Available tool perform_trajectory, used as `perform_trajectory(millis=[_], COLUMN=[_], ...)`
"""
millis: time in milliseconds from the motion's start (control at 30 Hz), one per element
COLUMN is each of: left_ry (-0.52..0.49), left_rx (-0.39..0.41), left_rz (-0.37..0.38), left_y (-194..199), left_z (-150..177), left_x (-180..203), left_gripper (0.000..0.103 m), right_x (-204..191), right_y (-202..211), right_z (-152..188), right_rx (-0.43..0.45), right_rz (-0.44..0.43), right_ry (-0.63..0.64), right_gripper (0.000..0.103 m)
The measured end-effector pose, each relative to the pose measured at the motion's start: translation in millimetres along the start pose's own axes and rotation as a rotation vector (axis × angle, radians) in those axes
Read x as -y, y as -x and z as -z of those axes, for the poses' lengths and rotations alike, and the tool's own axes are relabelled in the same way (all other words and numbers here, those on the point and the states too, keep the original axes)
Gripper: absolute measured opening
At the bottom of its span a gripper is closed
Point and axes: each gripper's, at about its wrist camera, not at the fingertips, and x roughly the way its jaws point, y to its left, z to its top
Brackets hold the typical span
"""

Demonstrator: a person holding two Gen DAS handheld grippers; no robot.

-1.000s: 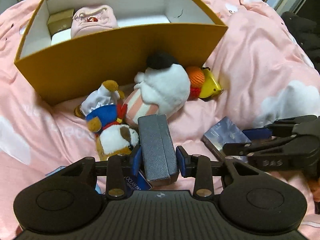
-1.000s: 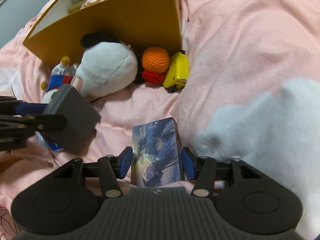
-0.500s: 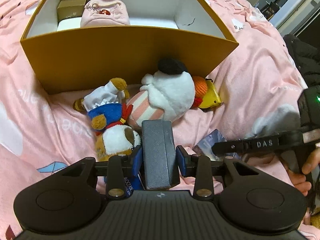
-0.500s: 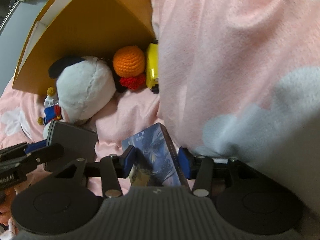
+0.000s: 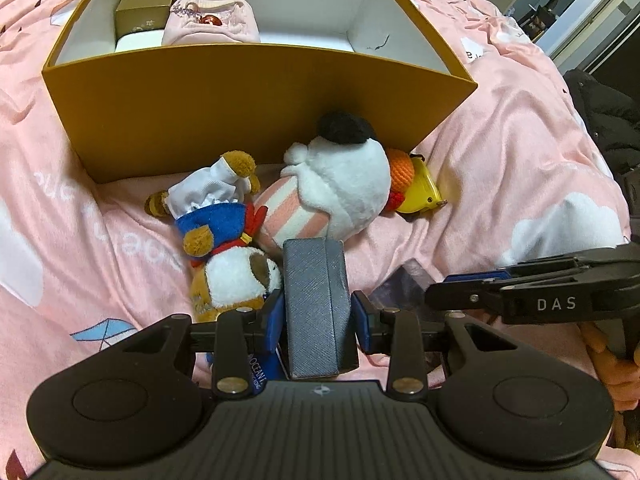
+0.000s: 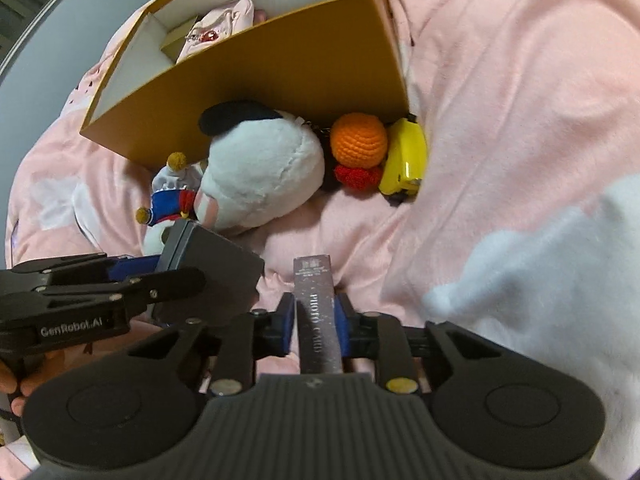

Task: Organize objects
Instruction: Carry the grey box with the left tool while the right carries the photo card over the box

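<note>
My left gripper [image 5: 318, 316] is shut on a dark grey textured case [image 5: 316, 304], held above the bed; it also shows in the right wrist view [image 6: 208, 264]. My right gripper [image 6: 316, 316] is shut on a thin photo card box [image 6: 318, 316], held edge-up. An open mustard box [image 5: 248, 108] stands ahead, holding a pink pouch [image 5: 212, 24] and a gold box [image 5: 144, 12]. In front of it lie a white plush [image 5: 340, 188], a sailor plush [image 5: 216, 216], an orange crochet ball [image 6: 360, 140] and a yellow toy [image 6: 404, 160].
Everything sits on a rumpled pink bedspread [image 5: 520, 152] with white cloud shapes. A blue printed item [image 5: 260, 368] lies under my left gripper. A dark garment [image 5: 604, 120] lies at the far right. A room opening shows at the top right.
My right gripper has closed on the photo card box and turned it edge-up, lifting it. My left gripper has risen with the grey case, so more of the box's inside shows.
</note>
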Motion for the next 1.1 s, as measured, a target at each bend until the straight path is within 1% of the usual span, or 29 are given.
perform_trajectory(millis=[67,100,133,167,267,400,433,533,600,700,833,967,1100], left_ry=[0.001,0.0,0.0,0.0,0.008,0.002,0.004,0.016,0.019,0.03,0.038,0.041,0.034], left_rx=[0.001,0.002,0.002,0.003,0.005,0.008,0.011,0.023,0.044,0.089,0.167,0.258,0.329], left_rz=[0.002,0.002,0.003,0.004,0.012,0.012,0.015,0.037,0.056,0.097,0.142,0.178,0.167], left_y=[0,0,0,0,0,1,2,9,20,41,71,99,111], left_z=[0,1,1,1,2,2,2,1,-1,-7,-22,-49,-83], left_x=[0,0,0,-1,-2,-2,-2,-5,-6,-7,-6,-6,-5], left_gripper=[0.04,0.04,0.04,0.04,0.04,0.04,0.039,0.039,0.039,0.039,0.039,0.039,0.039], right_x=[2,2,2,3,1,-4,-4,-3,-4,-6,-13,-22,-32], right_y=[-11,-17,-24,-27,-22,-6,-4,-2,1,22,59,89,109], right_z=[-3,-3,-4,-4,-3,-1,0,2,2,0,-13,-35,-67], right_rx=[-0.047,-0.068,-0.082,-0.085,-0.074,-0.034,-0.03,-0.022,-0.011,0.041,0.142,0.232,0.302], right_rz=[-0.012,-0.005,0.009,0.016,0.018,0.047,0.047,0.044,0.038,0.025,-0.005,-0.052,-0.096], right_ry=[-0.01,-0.011,-0.014,-0.02,-0.008,0.027,0.025,0.02,0.016,0.022,0.033,0.04,0.056], right_gripper=[0.033,0.033,0.026,0.026,0.026,0.028,0.025,0.025,0.024,0.024,0.024,0.024,0.024])
